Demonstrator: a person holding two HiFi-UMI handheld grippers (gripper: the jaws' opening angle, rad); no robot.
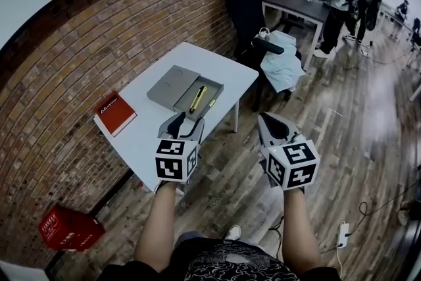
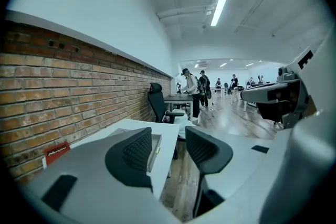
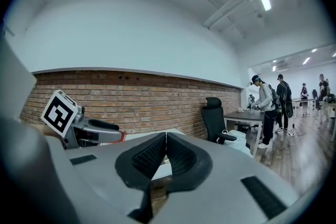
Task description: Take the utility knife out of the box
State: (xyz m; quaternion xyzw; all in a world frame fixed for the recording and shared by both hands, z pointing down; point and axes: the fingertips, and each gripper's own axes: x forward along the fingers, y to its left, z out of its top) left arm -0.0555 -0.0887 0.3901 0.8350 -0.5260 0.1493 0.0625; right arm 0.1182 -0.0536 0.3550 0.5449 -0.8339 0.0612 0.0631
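Note:
On the white table (image 1: 217,66) lies an open grey box (image 1: 209,86), its lid (image 1: 171,85) set beside it to the left. The yellow utility knife (image 1: 198,99) rests inside the box. My left gripper (image 1: 186,126) hovers at the table's near edge, just short of the box, open with nothing between its jaws. In the left gripper view the box (image 2: 155,140) shows between the spread pads of the left gripper (image 2: 170,147). My right gripper (image 1: 273,126) hangs over the floor right of the table. Its pads meet, so the right gripper (image 3: 166,152) is shut and empty.
A red book (image 1: 115,112) lies on the table's left end. A red crate (image 1: 68,228) sits on the floor by the brick wall. Behind the table stand a black office chair (image 1: 247,6) and a pale blue cloth (image 1: 283,66). People stand at a dark desk (image 1: 296,4) farther back.

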